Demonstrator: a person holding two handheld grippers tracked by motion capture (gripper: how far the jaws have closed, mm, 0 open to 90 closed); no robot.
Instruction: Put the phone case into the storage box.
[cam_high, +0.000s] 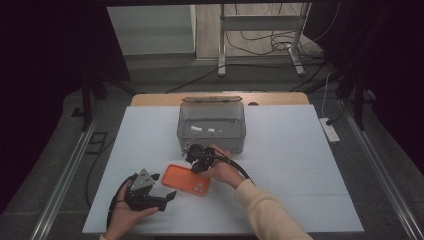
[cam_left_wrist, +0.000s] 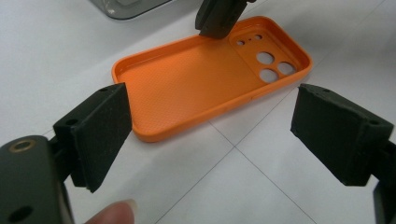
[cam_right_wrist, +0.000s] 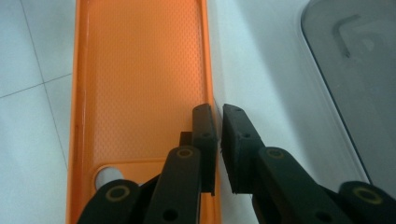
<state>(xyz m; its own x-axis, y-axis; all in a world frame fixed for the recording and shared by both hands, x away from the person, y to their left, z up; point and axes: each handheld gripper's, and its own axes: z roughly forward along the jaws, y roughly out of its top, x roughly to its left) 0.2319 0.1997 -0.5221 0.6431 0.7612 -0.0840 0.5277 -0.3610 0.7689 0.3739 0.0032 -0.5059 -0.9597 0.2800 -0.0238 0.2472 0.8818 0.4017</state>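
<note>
An orange phone case (cam_high: 186, 180) lies open side up on the white table, its camera holes toward the near right. My right gripper (cam_high: 195, 164) comes down onto its far long edge. In the right gripper view the gripper (cam_right_wrist: 218, 112) is shut on the phone case (cam_right_wrist: 140, 70), with the thin side wall pinched between the two black pads. My left gripper (cam_high: 165, 187) rests at the case's left end, held in a hand. Seen in the left gripper view, the gripper (cam_left_wrist: 210, 121) stands wide open, nothing between its pads, and the case (cam_left_wrist: 196, 79) lies just beyond them.
A grey see-through box (cam_high: 200, 145) with small white pieces inside stands just behind the case, close to the right gripper; its rounded corner (cam_right_wrist: 355, 70) shows beside the jaws. A white power strip (cam_high: 331, 130) lies off the table's right side.
</note>
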